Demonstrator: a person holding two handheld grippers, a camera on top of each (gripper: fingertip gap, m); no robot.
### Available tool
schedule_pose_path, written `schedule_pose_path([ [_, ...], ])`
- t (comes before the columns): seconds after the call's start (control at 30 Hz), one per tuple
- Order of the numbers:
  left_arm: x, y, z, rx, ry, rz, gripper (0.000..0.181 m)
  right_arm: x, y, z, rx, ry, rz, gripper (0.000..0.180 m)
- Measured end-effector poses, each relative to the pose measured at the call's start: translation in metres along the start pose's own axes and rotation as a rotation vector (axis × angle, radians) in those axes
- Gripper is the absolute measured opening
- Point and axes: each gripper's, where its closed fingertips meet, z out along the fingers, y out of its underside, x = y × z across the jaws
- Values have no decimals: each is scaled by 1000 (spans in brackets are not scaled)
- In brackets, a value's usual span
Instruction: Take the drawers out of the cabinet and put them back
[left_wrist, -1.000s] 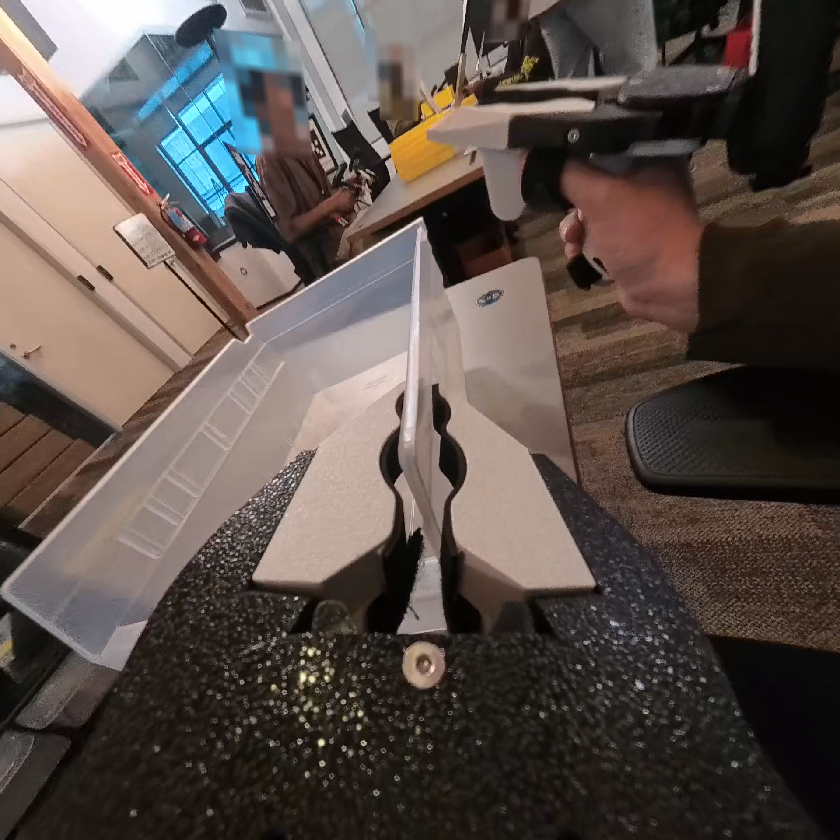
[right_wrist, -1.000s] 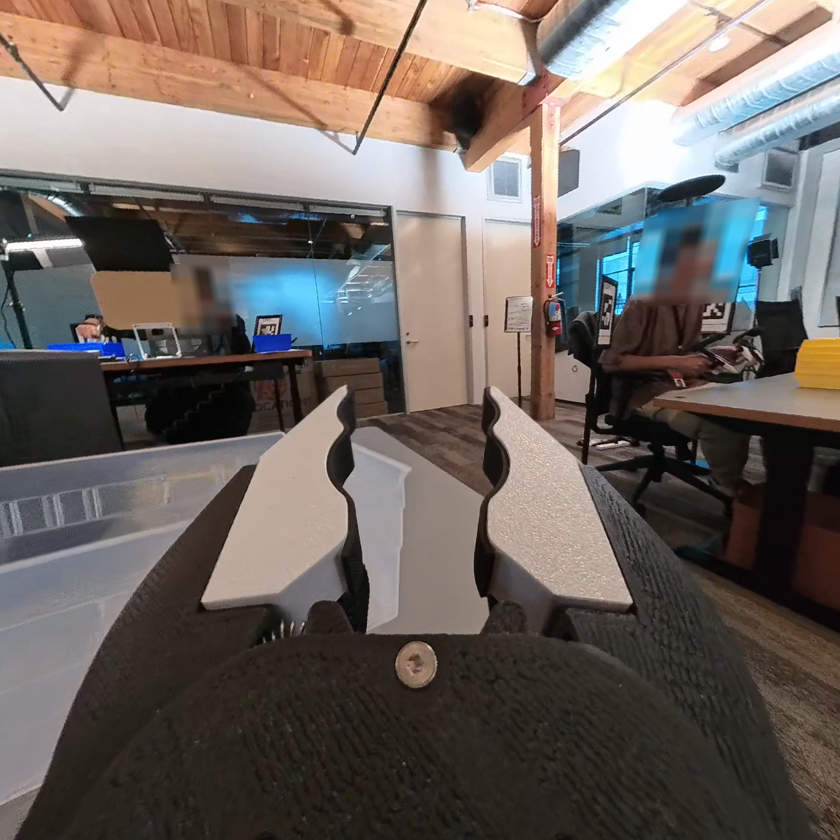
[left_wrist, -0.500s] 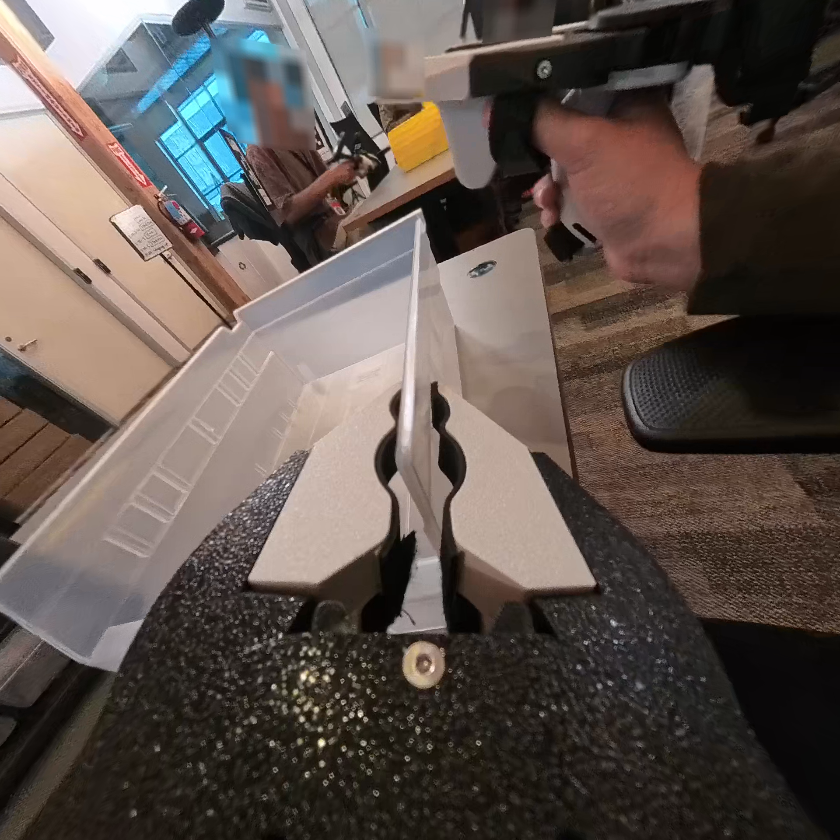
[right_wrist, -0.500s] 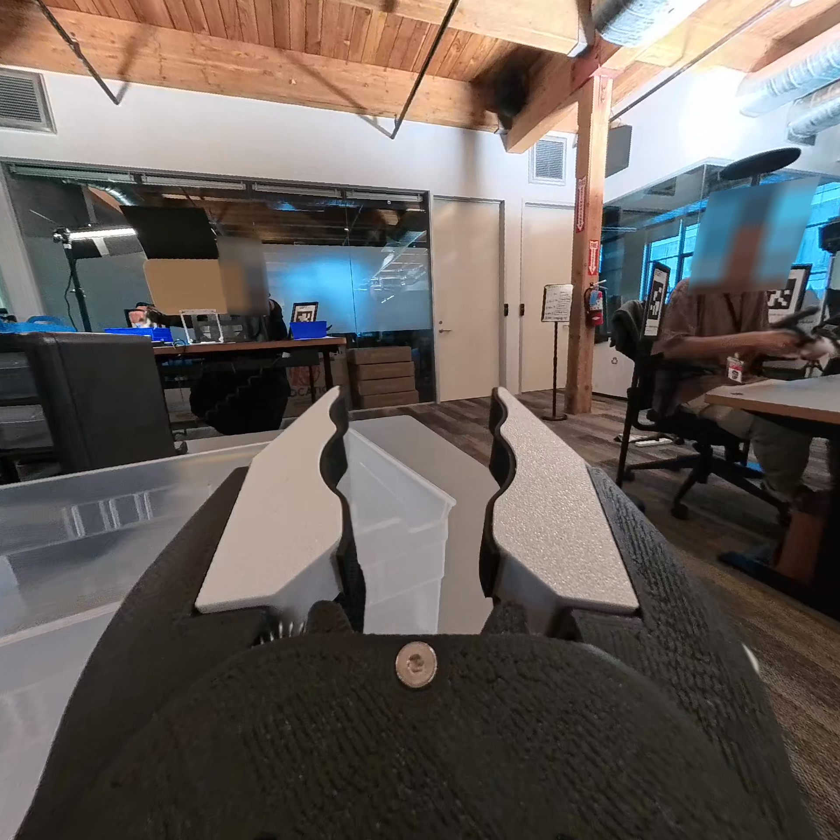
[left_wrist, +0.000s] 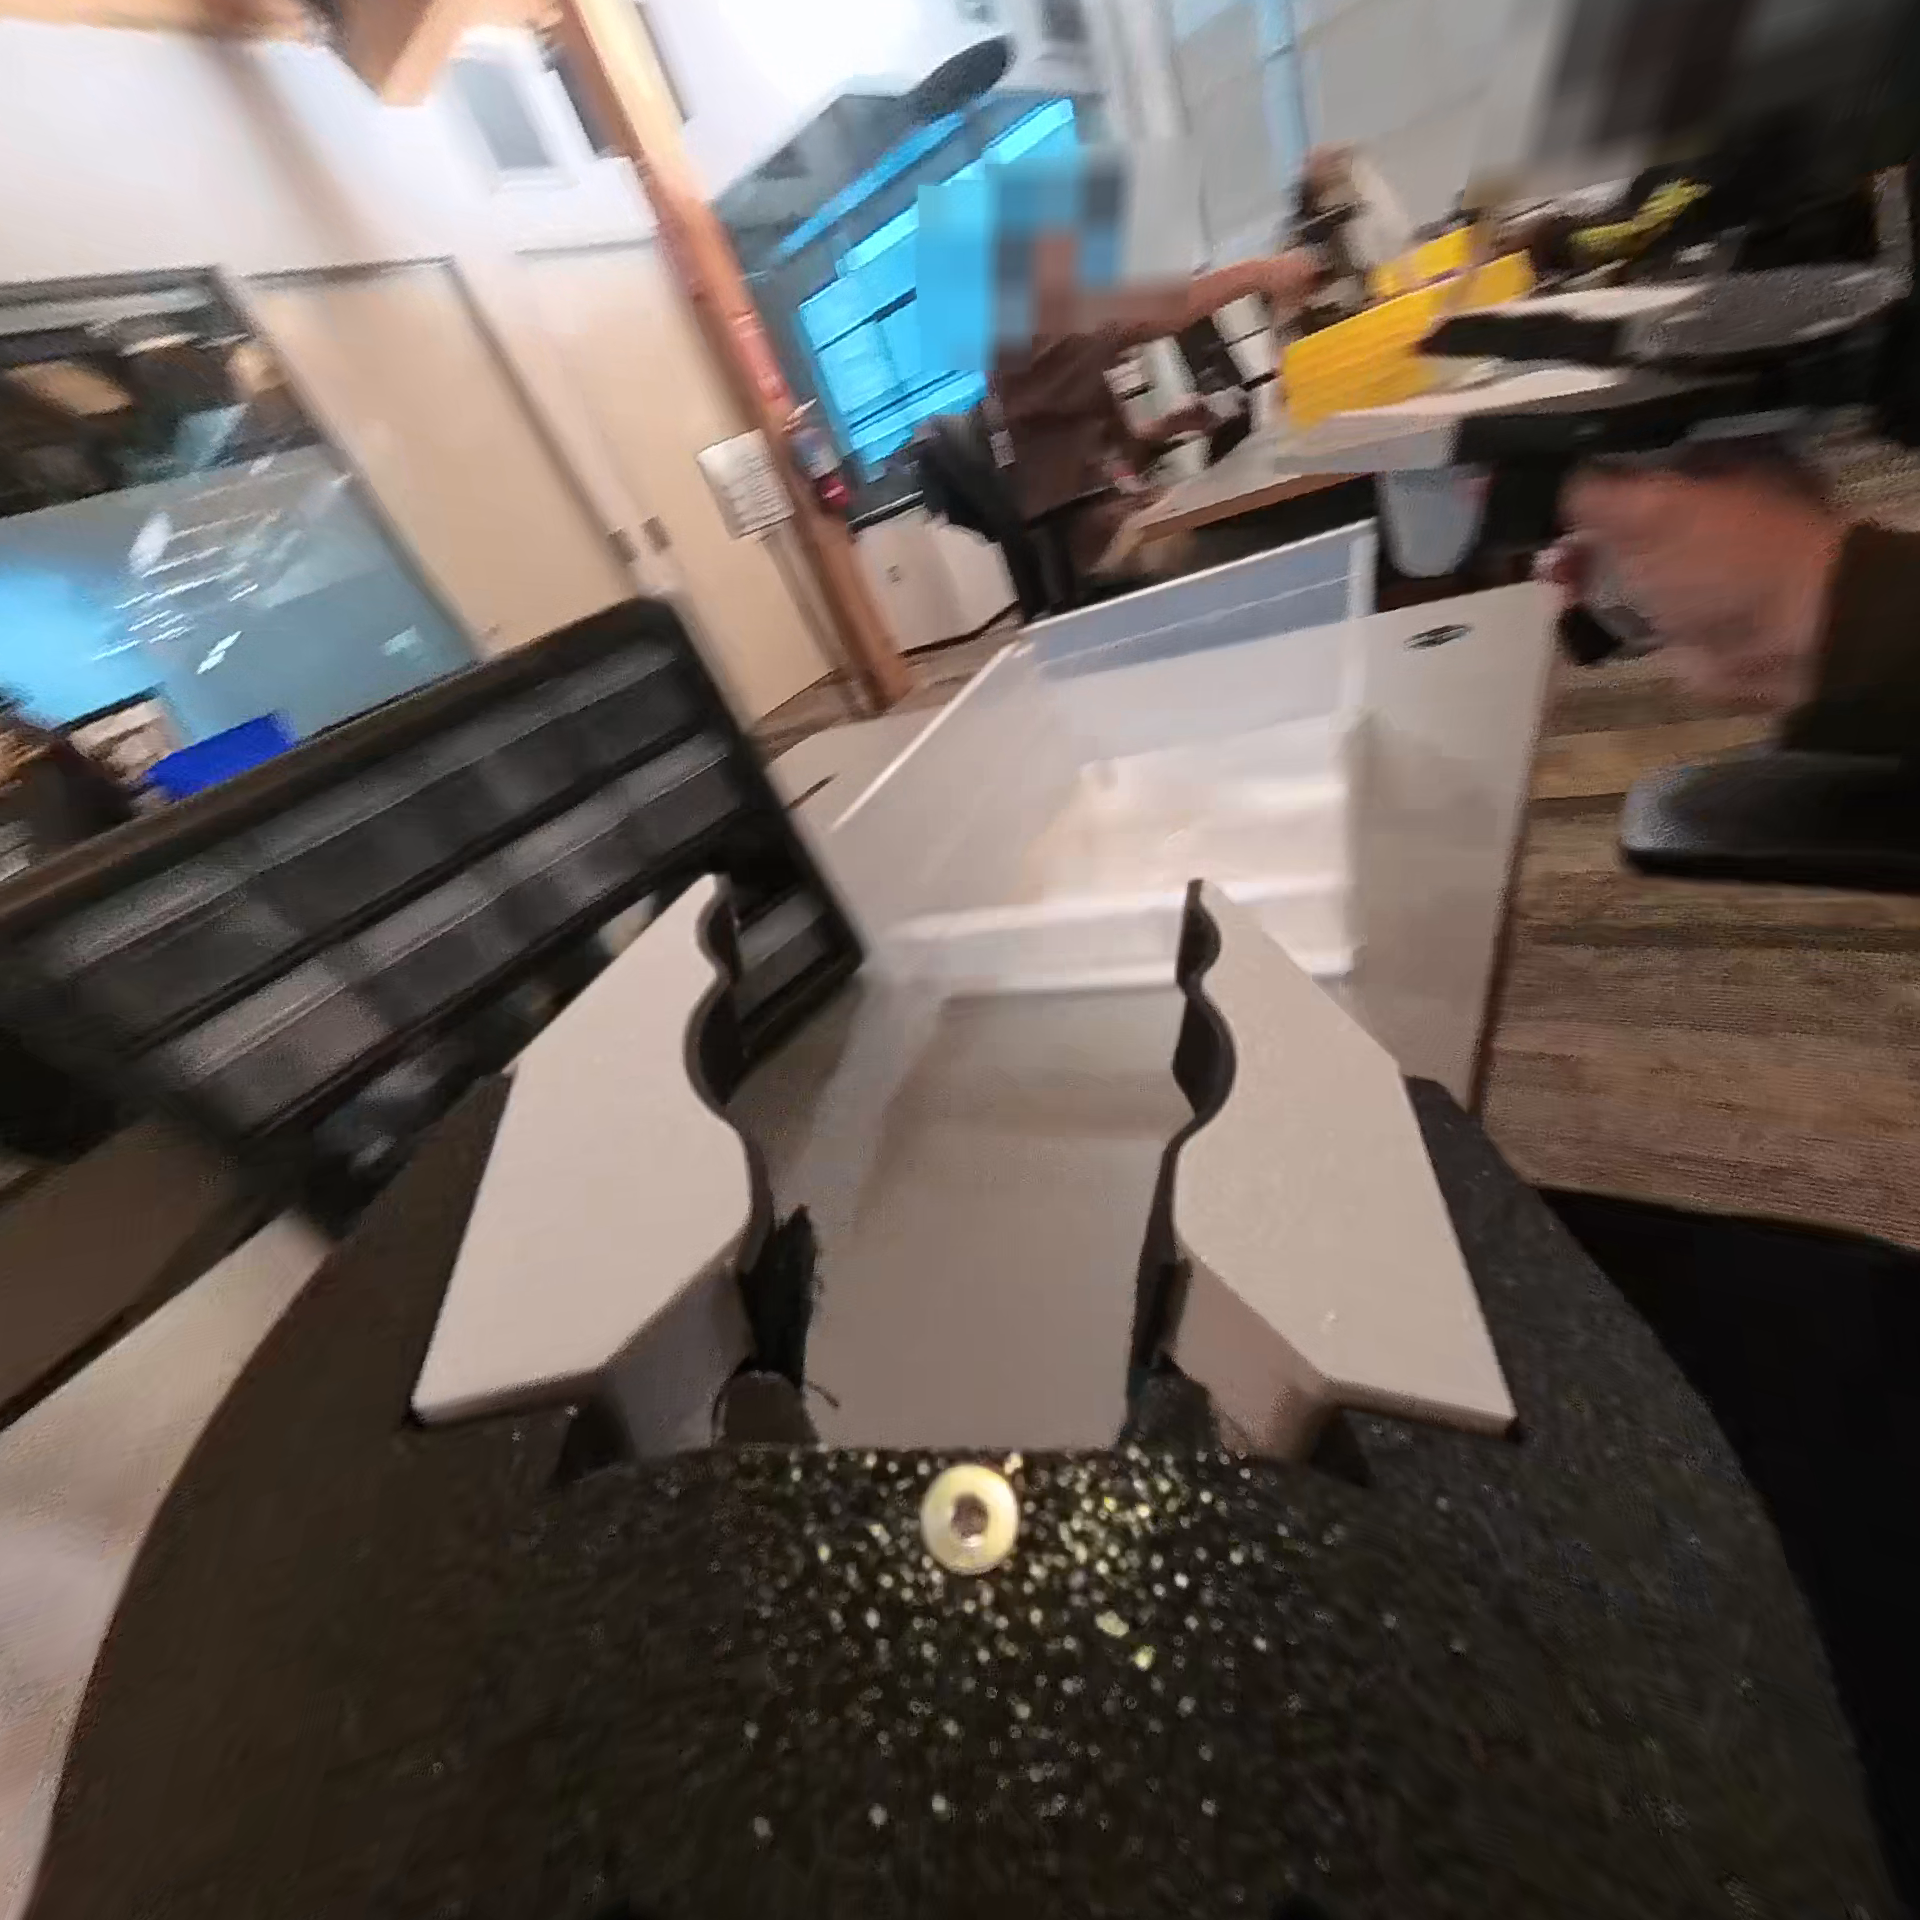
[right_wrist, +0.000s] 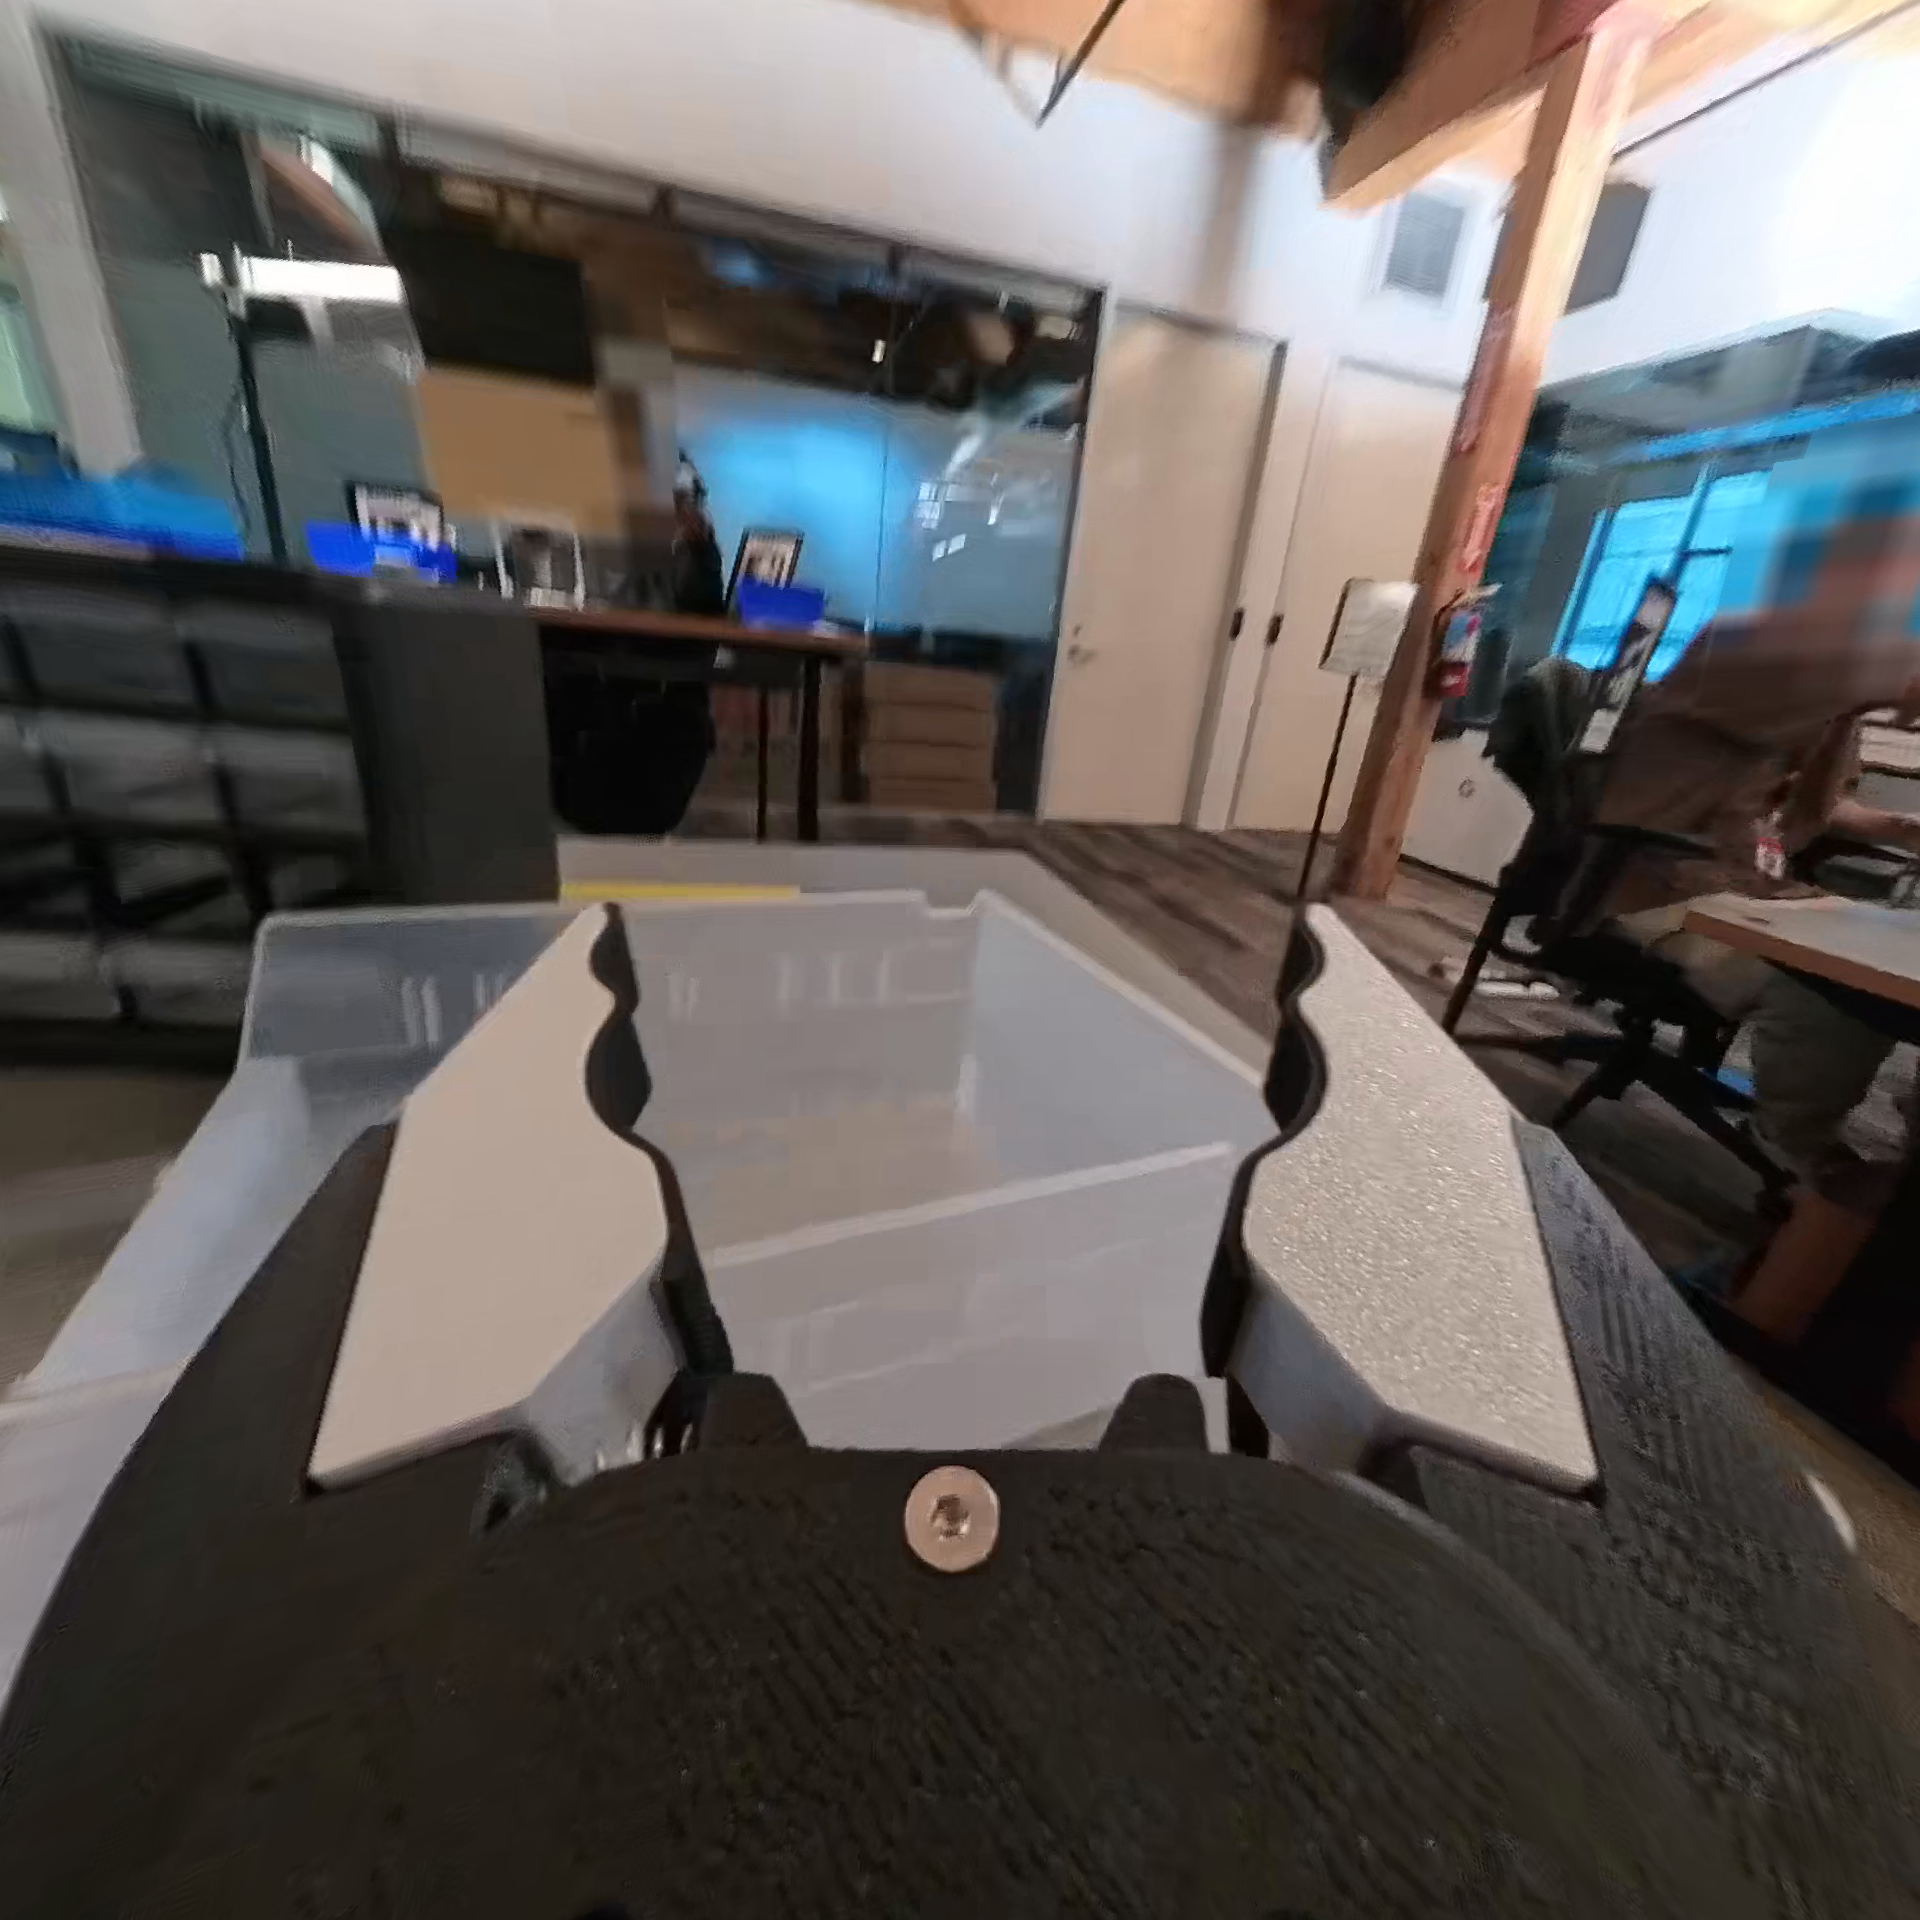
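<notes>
Drawers: two translucent plastic bins, thin-walled and rectangular, are sitting out of the cabinet on a pale grey table (left_wrist: 1496, 831). One drawer (left_wrist: 1174, 748) is showing ahead of the left gripper (left_wrist: 951, 997); a second drawer (right_wrist: 935, 1049), with ribbed moulding along its far wall, is lying directly ahead of the right gripper (right_wrist: 956, 1039).

Cabinet (left_wrist: 395, 883): a black frame with rows of slots, it is standing to the left on the table, near the drawers; motion blur is smearing its slots, so their contents cannot be made out.

Left gripper: its jaws are standing wide apart, holding nothing; the grey fingers (left_wrist: 592, 1174) are scalloped along their inner edges, mounted on a black glittery body.

Right gripper: its jaws are spread wide, empty; its fingers (right_wrist: 1392, 1184) are showing a grainy, speckled finish. In the left wrist view, this gripper is appearing blurred at upper right, held by a hand (left_wrist: 1683, 582).

Writing: a small round dark sticker (left_wrist: 1439, 636) is lying on the table's far end, and signs on the wooden post (right_wrist: 1455, 499) are too blurred to read.

Background: a seated person (right_wrist: 1756, 790) and a yellow bin (left_wrist: 1392, 322) are blurred.
</notes>
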Motion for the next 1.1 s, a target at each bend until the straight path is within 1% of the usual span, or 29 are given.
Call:
schedule_pose_path([
  [0.07,-36,13,-36,-46,-144,-5,88,-21,14,-1,-95,-28,-36,141],
  [0.13,-73,19,-74,-71,-313,-11,90,-40,24,-6,-169,-50,-57,152],
  [0.2,-104,25,-112,-83,-479,-36,91,-59,31,-13,-224,-73,-66,157],
  [0.3,-128,43,-155,-116,-634,-80,92,-84,45,-21,-313,-110,-69,160],
  [0.4,-145,61,-180,-191,-747,-50,94,-105,50,-22,-346,-156,-38,160],
  [0.53,-161,55,-199,-198,-832,-8,94,-136,43,-23,-340,-233,-48,160],
  [0.6,-167,56,-208,-223,-868,21,94,-145,45,-24,-349,-237,-122,160],
  [0.7,-176,63,-221,-244,-907,-8,94,-137,63,-22,-426,-200,-226,158],
  [0.73,-177,65,-224,-236,-904,-30,91,-131,66,-22,-438,-190,-221,152],
  [0.83,-184,67,-236,-190,-920,-98,85,-116,69,-26,-444,-194,-165,147],
  [0.9,-191,74,-246,-215,-957,-127,86,-100,71,-28,-454,-163,-168,140],
  [1.0,-198,85,-256,-247,-992,-188,87,-69,75,-29,-478,-94,-173,135],
  [1.1,-201,103,-258,-298,-1011,-242,84,-39,84,-29,-525,-46,-87,130],
])
